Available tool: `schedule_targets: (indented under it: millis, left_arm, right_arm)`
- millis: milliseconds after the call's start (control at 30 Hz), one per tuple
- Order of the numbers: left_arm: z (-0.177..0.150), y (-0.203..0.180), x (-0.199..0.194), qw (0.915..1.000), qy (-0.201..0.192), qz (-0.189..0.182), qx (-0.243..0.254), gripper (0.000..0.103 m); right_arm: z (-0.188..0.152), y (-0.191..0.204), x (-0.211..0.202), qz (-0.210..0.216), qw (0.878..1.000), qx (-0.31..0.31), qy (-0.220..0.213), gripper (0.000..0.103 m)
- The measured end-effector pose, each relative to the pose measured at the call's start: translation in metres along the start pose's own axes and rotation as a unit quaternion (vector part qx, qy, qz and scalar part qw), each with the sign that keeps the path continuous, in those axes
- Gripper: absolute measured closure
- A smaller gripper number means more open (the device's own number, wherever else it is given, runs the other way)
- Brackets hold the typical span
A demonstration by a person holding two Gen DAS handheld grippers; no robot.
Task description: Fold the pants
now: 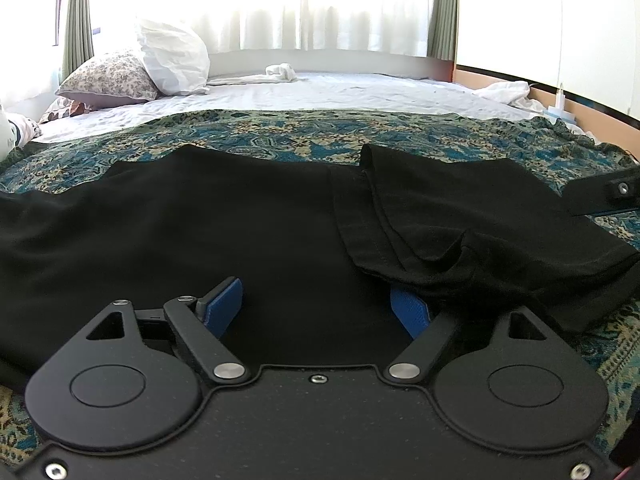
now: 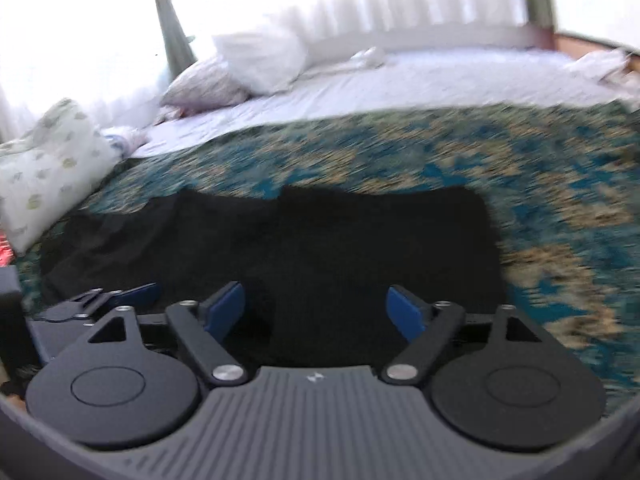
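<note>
Left hand-held gripper [image 1: 316, 308] spread wide, low over the black pants [image 1: 200, 220]; cloth lying between the blue pads [image 1: 224, 306], a fold draped over the right-hand pad, nothing pinched; right hand-held gripper [image 2: 316, 312] likewise wide, blurred, empty, hovering above the same dark cloth.

Directly ahead of both: pants spread flat across the patterned bedspread [image 1: 280, 132], one end doubled back into a flap [image 1: 460, 216] ahead and to the right of the left tool, hem seam showing.

Judged soft, light, limp; likely to sag and slide when lifted, no stiffness to hold a crease; best taken by a pinch at the doubled hem or an outer edge, one corner per tool, then carried over low so the layers stay aligned; thick seam probably the surest bite.

Farther out: white sheet [image 1: 320, 92] beyond the bedspread; pillows [image 1: 160, 64] far left; crumpled white cloth [image 1: 280, 72] far ahead; curtains [image 1: 320, 12] behind.

Nothing resting on the pants; only the other tool's tip, at the right edge of the left view, close enough to crowd a fold.
</note>
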State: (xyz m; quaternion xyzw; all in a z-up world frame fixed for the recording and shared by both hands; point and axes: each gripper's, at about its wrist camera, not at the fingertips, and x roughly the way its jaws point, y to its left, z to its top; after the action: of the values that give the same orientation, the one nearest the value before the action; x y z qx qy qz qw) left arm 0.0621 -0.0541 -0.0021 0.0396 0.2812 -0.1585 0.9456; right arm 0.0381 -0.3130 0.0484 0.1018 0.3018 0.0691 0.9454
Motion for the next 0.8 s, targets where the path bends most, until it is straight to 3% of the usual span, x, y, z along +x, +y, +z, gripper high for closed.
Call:
schedule_targets:
  millis: [133, 200, 333, 500, 600, 633, 700, 733, 767, 800]
  left_arm:
    - [0.004, 0.005, -0.012, 0.9998, 0.004, -0.01, -0.015, 0.023]
    - [0.006, 0.012, -0.023, 0.9993, 0.001, -0.014, -0.035, 0.023]
    - [0.015, 0.022, -0.043, 0.9979, -0.015, -0.022, -0.059, 0.024]
    - [0.023, 0.02, -0.053, 0.9968, -0.025, -0.049, -0.059, 0.025]
    - [0.018, 0.014, -0.045, 0.9984, -0.005, -0.036, -0.044, 0.041]
    - [0.016, 0.012, -0.04, 0.9988, 0.005, -0.03, -0.039, 0.051]
    - [0.011, 0.011, -0.034, 0.9987, 0.019, -0.028, -0.038, 0.061]
    - [0.009, 0.012, -0.032, 0.9984, 0.024, -0.031, -0.041, 0.064]
    - [0.008, 0.013, -0.031, 0.9981, 0.025, -0.034, -0.045, 0.066]
    - [0.007, 0.015, -0.031, 0.9981, 0.024, -0.035, -0.046, 0.066]
  right_arm:
    - [-0.016, -0.003, -0.004, -0.102, 0.994, -0.039, -0.015, 0.014]
    - [-0.024, -0.005, -0.003, -0.119, 0.991, -0.053, -0.01, 0.014]
    - [-0.039, 0.005, 0.0, -0.099, 0.992, -0.077, -0.004, 0.014]
    - [-0.044, 0.046, 0.025, -0.058, 0.989, -0.139, -0.01, 0.014]
    - [-0.044, 0.073, 0.042, -0.035, 0.983, -0.178, -0.014, 0.014]
    - [-0.044, 0.08, 0.047, -0.026, 0.982, -0.186, -0.011, 0.015]
    - [-0.043, 0.091, 0.057, -0.012, 0.981, -0.196, -0.001, 0.023]
    - [-0.042, 0.095, 0.061, -0.006, 0.981, -0.195, -0.001, 0.036]
    - [-0.04, 0.097, 0.064, 0.0, 0.982, -0.189, -0.003, 0.058]
    - [-0.038, 0.098, 0.065, 0.001, 0.984, -0.181, -0.003, 0.065]
